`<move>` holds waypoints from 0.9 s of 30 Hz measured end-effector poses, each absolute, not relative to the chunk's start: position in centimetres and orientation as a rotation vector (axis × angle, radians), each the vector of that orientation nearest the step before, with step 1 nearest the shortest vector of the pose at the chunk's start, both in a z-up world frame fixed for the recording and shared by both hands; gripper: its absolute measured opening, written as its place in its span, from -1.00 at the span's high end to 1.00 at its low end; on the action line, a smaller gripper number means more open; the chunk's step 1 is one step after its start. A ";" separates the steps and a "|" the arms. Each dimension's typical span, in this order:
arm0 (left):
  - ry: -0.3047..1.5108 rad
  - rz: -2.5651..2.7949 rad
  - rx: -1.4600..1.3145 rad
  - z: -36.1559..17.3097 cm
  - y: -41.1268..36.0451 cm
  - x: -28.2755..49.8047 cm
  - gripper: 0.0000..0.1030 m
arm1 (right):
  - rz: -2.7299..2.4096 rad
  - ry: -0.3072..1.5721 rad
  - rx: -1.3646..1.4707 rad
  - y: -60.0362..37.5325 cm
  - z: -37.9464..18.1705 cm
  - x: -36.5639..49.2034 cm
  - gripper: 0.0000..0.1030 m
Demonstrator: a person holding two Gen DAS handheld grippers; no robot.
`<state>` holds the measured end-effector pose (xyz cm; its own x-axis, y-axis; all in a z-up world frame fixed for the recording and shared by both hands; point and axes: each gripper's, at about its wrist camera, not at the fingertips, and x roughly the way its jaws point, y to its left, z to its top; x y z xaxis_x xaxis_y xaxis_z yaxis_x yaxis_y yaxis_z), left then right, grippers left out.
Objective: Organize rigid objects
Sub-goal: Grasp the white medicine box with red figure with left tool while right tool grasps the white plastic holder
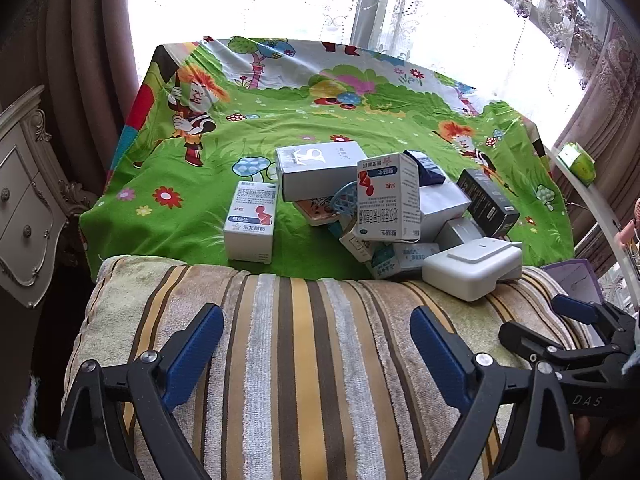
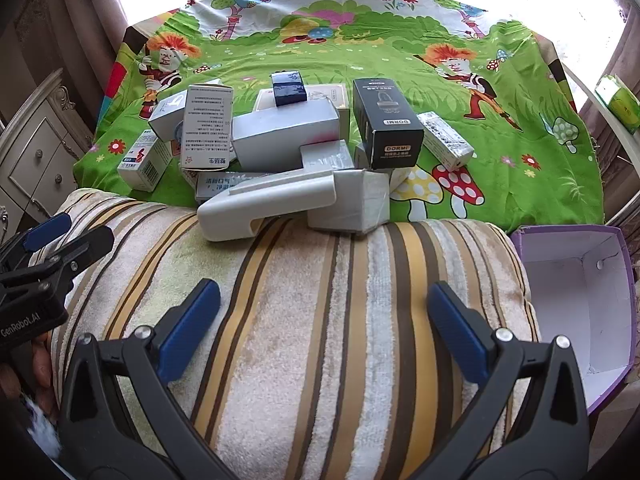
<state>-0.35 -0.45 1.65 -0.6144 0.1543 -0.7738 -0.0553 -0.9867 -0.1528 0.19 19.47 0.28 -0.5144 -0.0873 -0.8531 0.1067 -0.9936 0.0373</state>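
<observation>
both hand-held grippers, left (image 1: 316, 340) and right (image 2: 324, 316), tilt down, spread wide, empty, over the striped towel (image 2: 304, 304).

The black box (image 2: 387, 126) reads "DORMI" twice: once on a white strip along its upper edge, upside down, and once in a yellow badge on the end face. The left claw (image 2: 48, 236) carries "GenRobot.AI" on its black body in the right wrist view. In the left wrist view the right claw (image 1: 576, 316) shows "DAS". An upright white medicine box (image 1: 250, 222) bears "36粒" and "东北制药". The grey box (image 1: 316, 170) has a large white "5".
</observation>
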 end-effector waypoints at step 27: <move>-0.467 2.299 -1.412 -1.2 2.2 -11.0 -0.50 | -2.539 -0.015 1.344 19.8 2.2 -1.8 -1.00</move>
